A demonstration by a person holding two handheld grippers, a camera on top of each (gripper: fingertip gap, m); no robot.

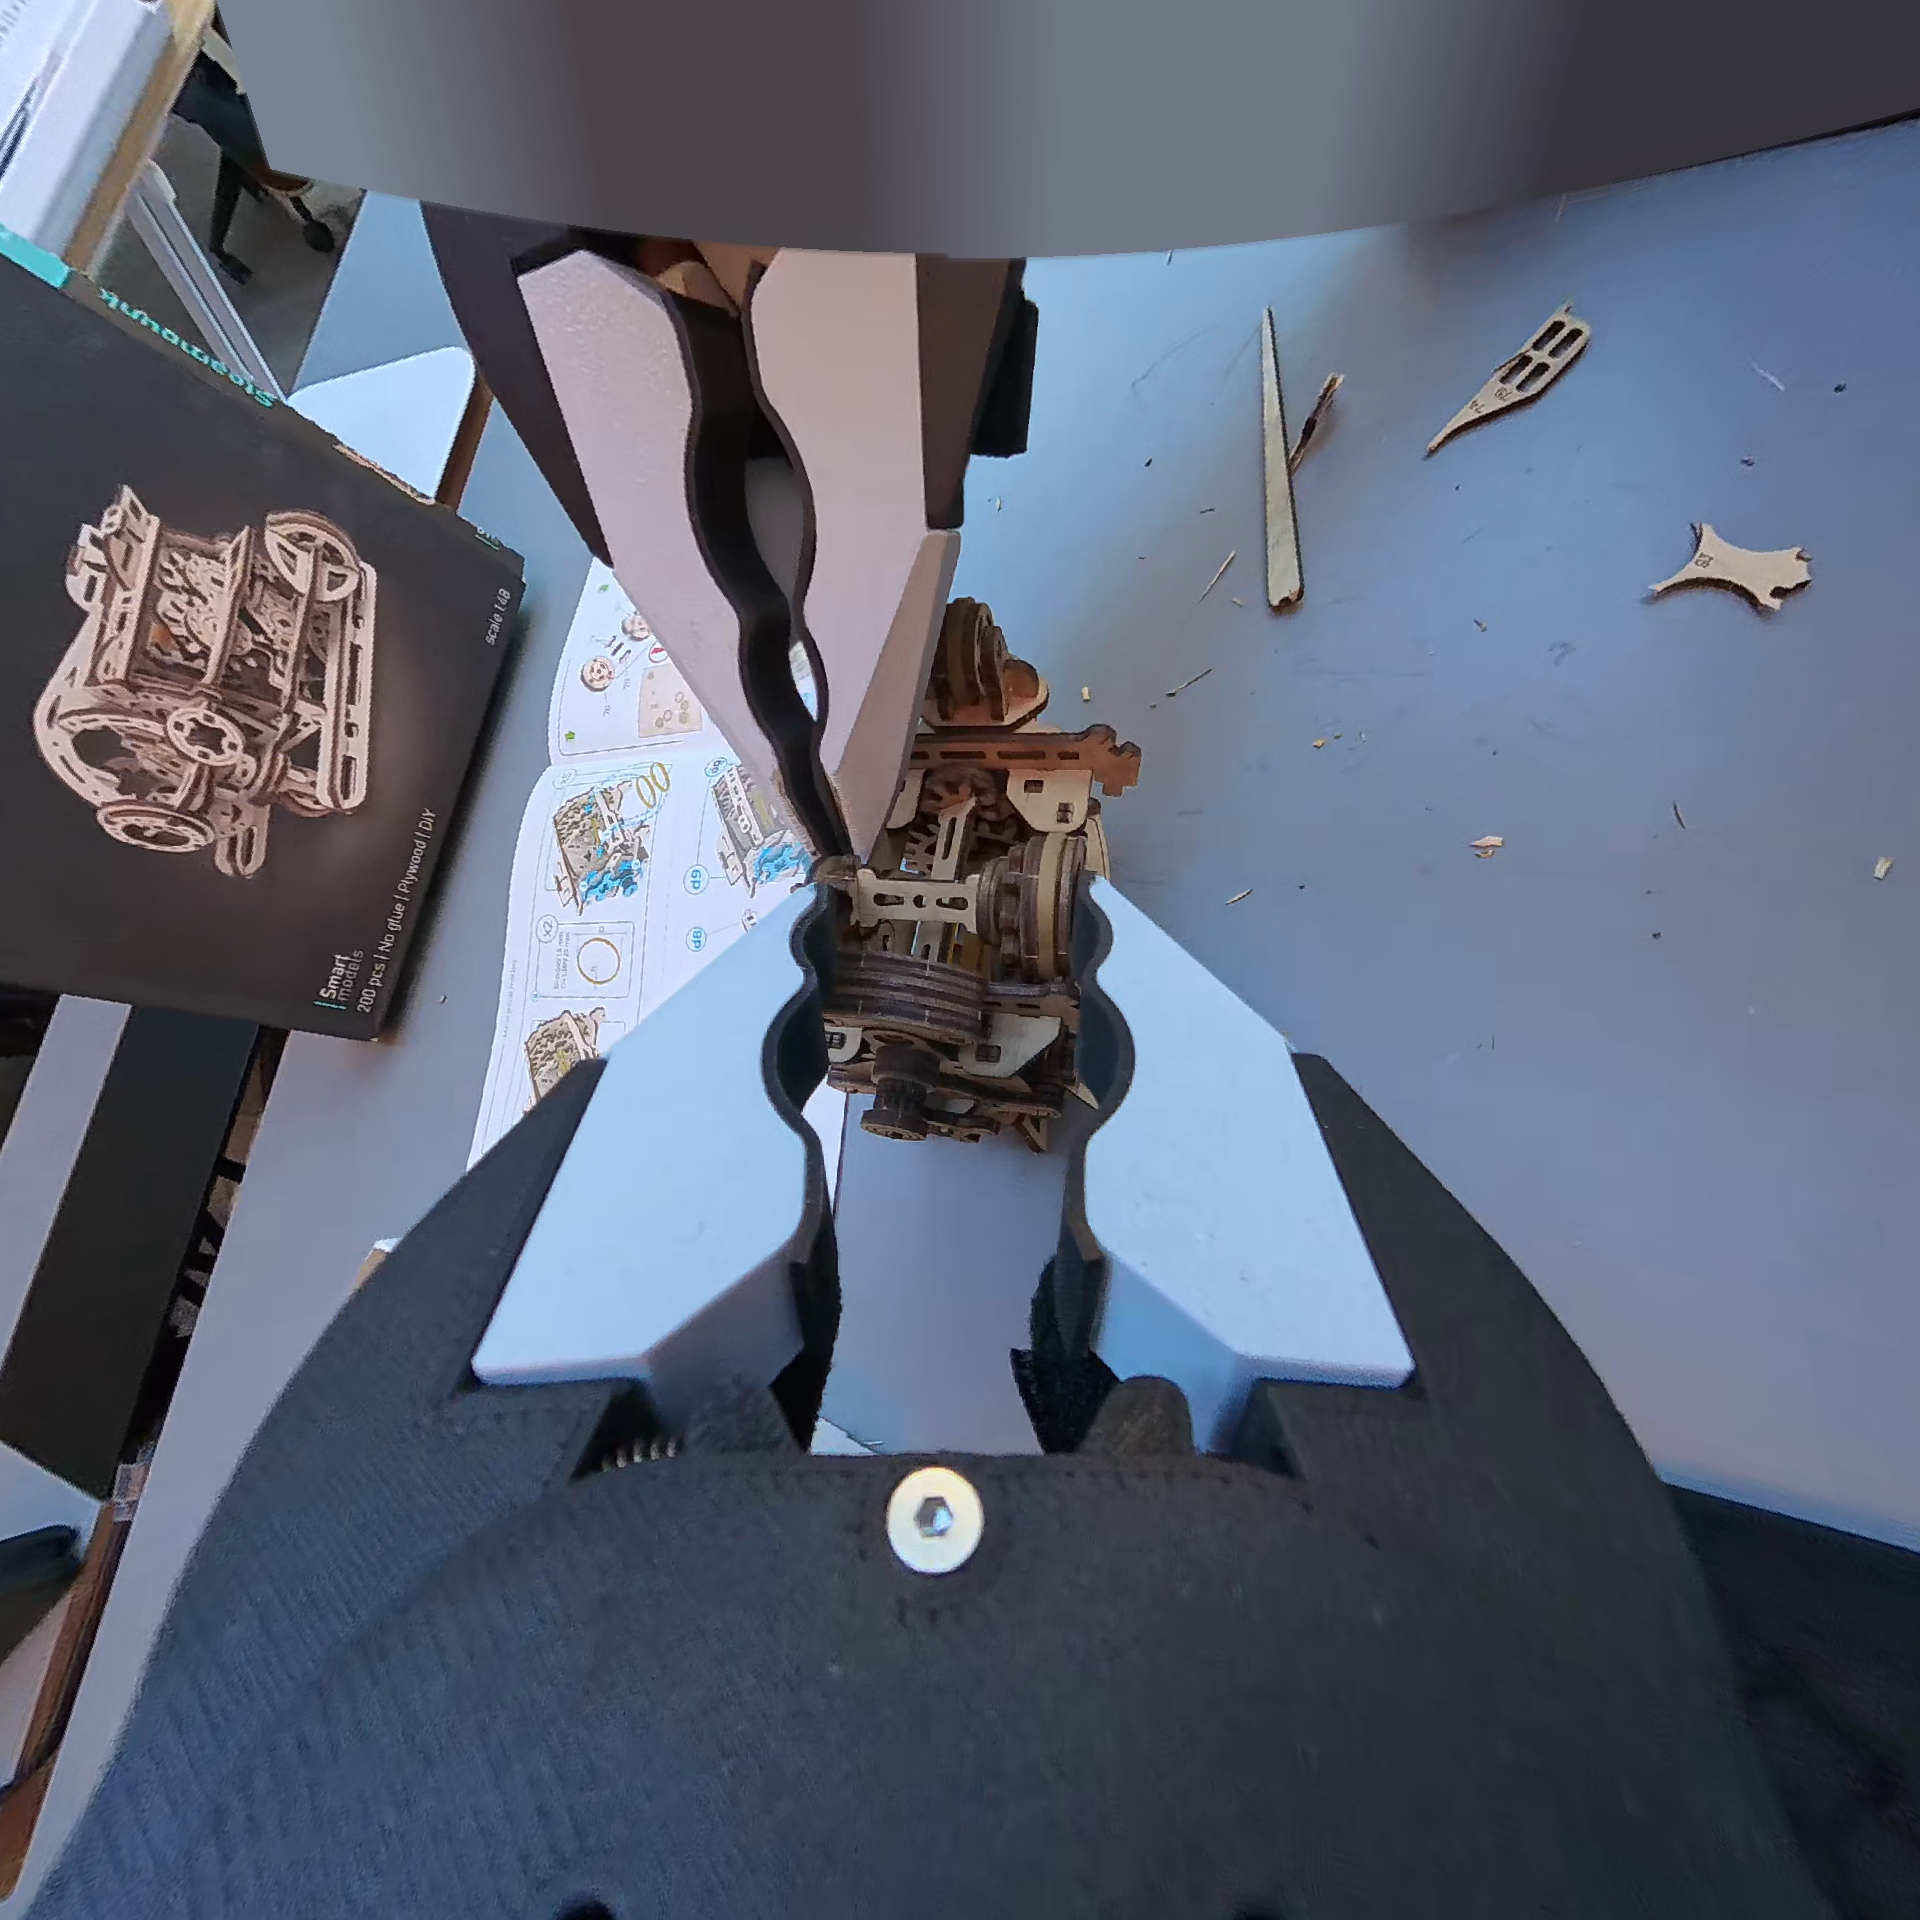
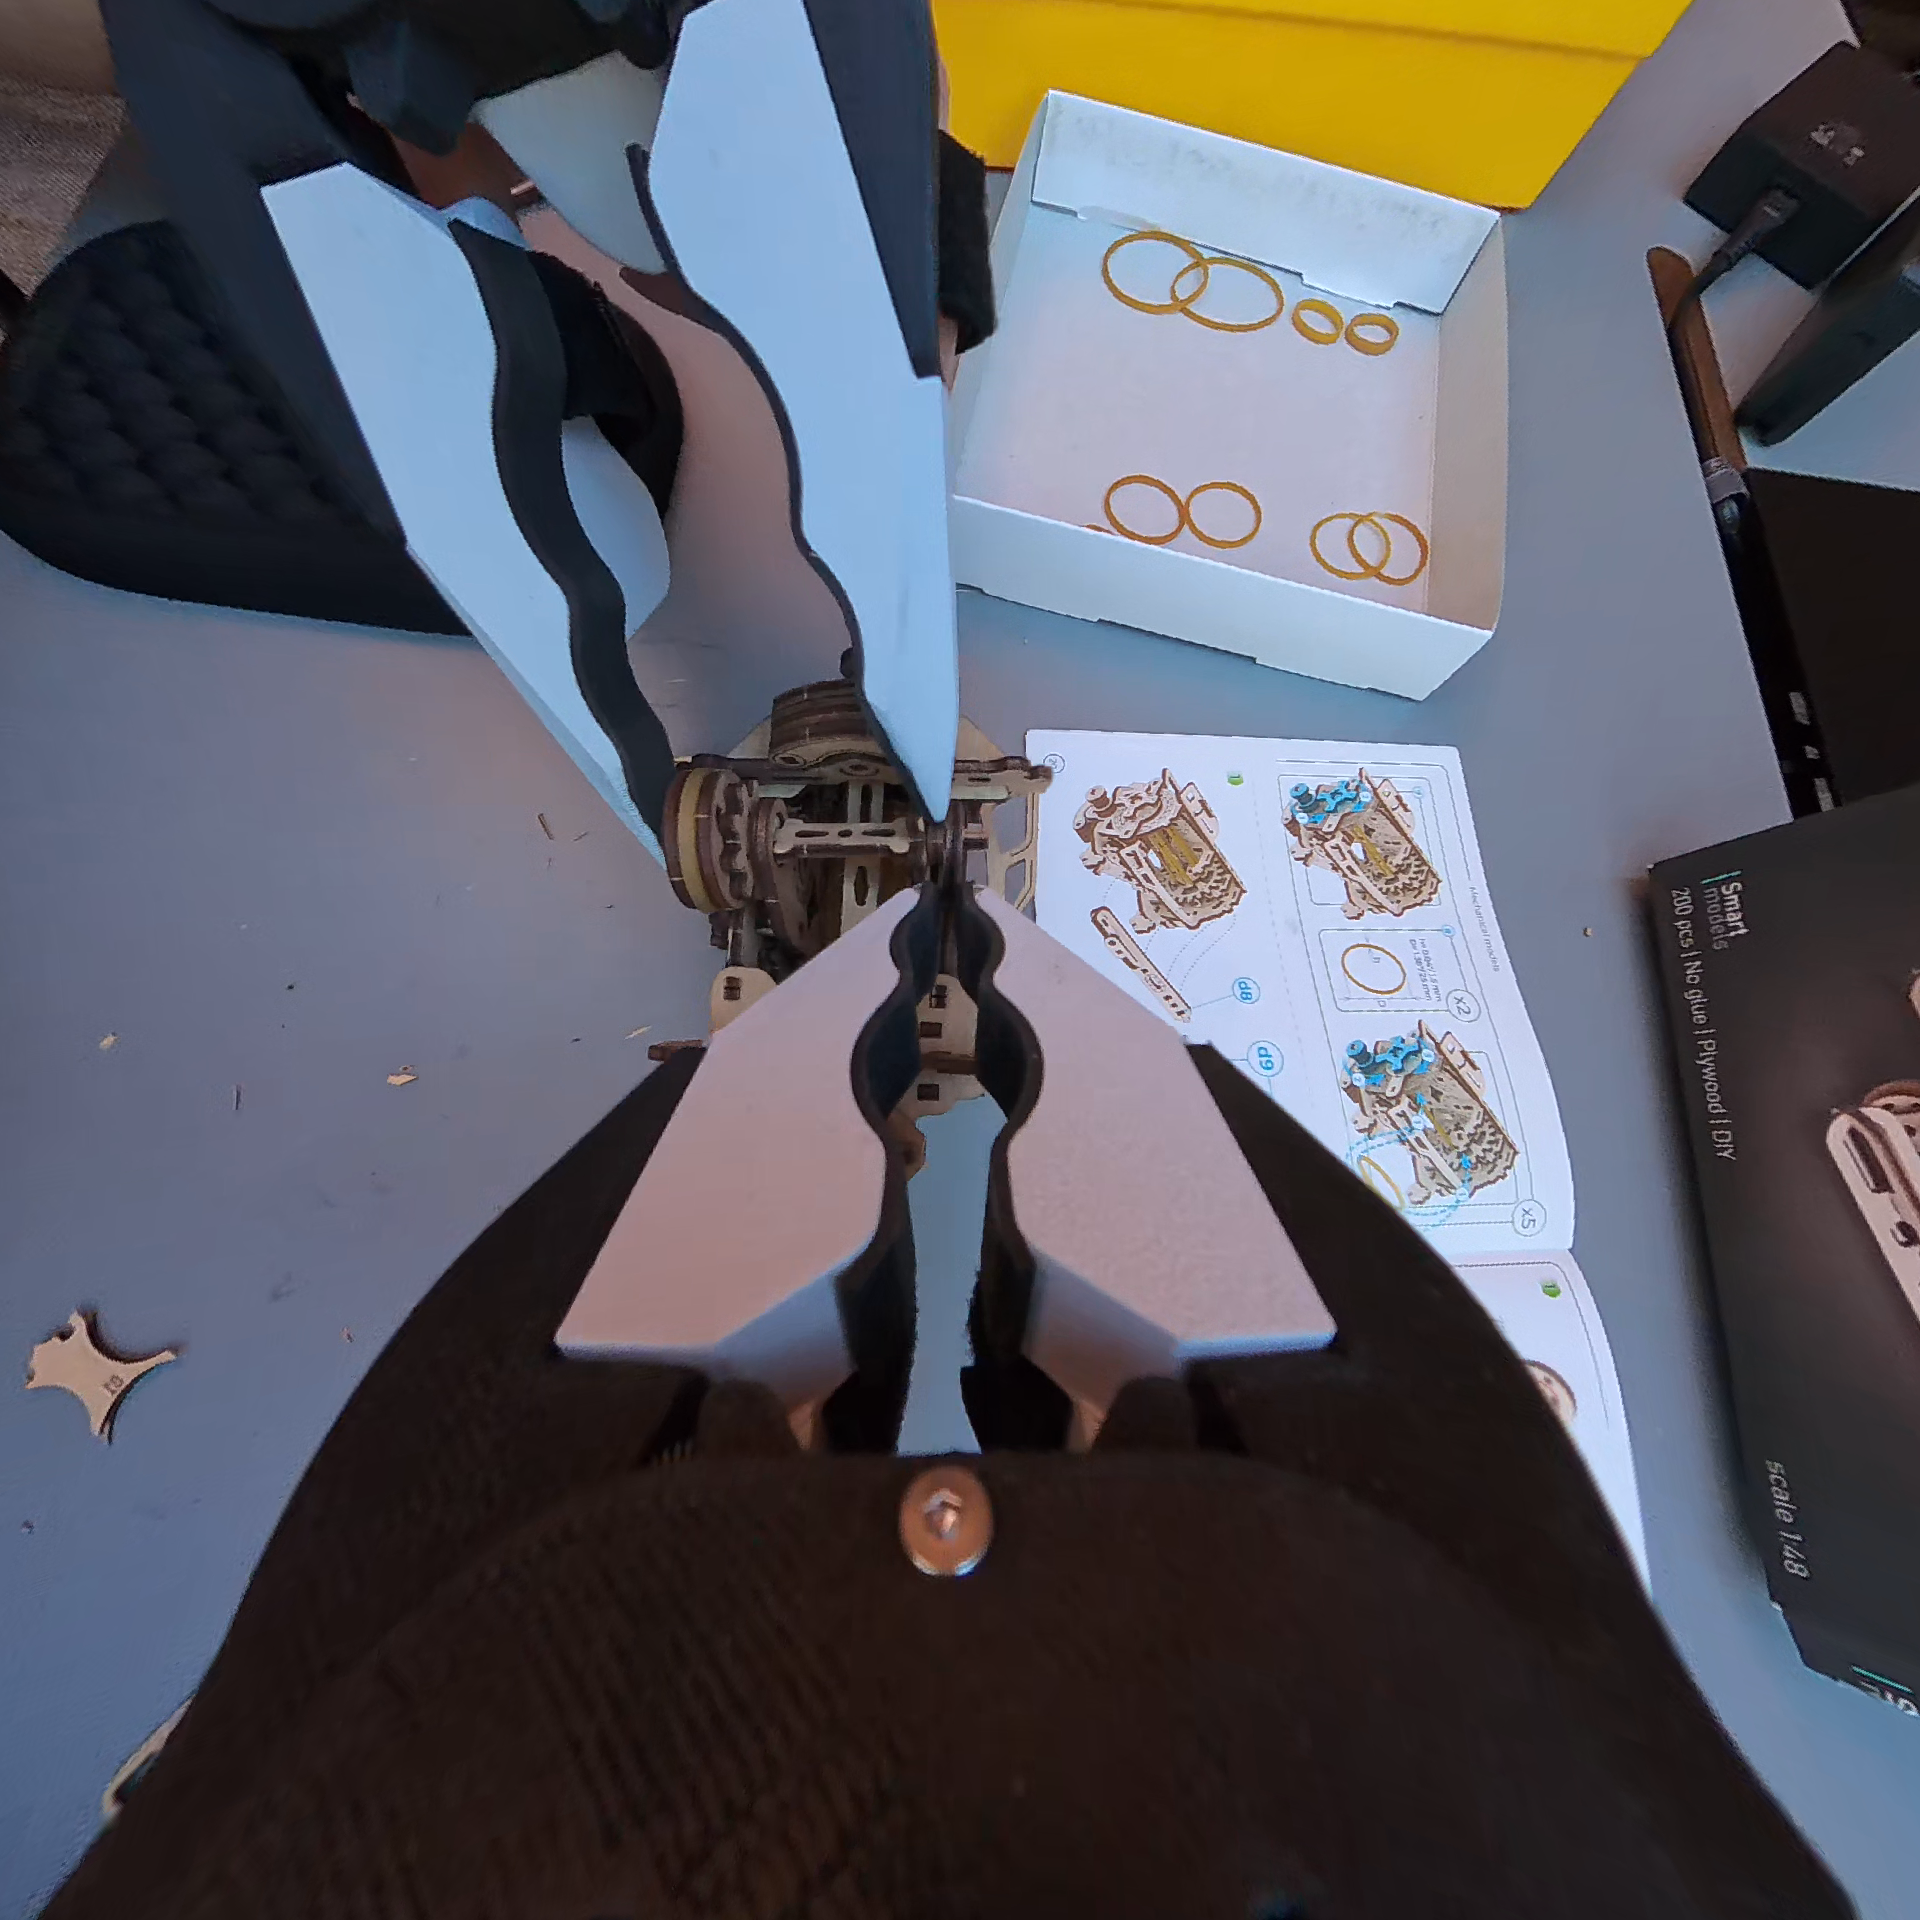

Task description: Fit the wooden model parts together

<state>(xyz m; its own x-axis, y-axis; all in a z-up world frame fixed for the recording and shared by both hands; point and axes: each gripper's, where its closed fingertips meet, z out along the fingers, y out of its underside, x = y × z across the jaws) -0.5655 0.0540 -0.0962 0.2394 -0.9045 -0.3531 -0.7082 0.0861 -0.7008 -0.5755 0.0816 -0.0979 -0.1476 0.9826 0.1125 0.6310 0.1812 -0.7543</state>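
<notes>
The wooden model point(image 1: 966, 935), a part-built gear assembly, stands on the grey table point(image 1: 1558, 935). My left gripper point(image 1: 956, 904) is shut on the model, one finger on each side of it. In the right wrist view the left gripper point(image 2: 790, 810) comes in from the top and straddles the model point(image 2: 810, 831). My right gripper point(image 2: 940, 899) has its jaws pressed nearly together, pinching a small dark wooden part point(image 2: 948, 840) at the end of the model's cross shaft. In the left wrist view the right gripper point(image 1: 831, 857) reaches down from above to the model's left end.
An instruction sheet point(image 2: 1299, 987) lies beside the model, with a black kit box point(image 2: 1787, 1195) past it. A white tray point(image 2: 1455, 644) holds several yellow rubber bands, with a yellow box point(image 2: 1247, 83) behind. Wood offcuts point(image 1: 1280, 457) and a star-shaped scrap point(image 1: 1735, 571) lie on the table. The grippers are tip to tip, or close to it. It is some 15 cm from my left tips to the star-shaped scrap point(image 1: 1735, 571). The right camera catches it too, in the right wrist view point(image 2: 92, 1364).
</notes>
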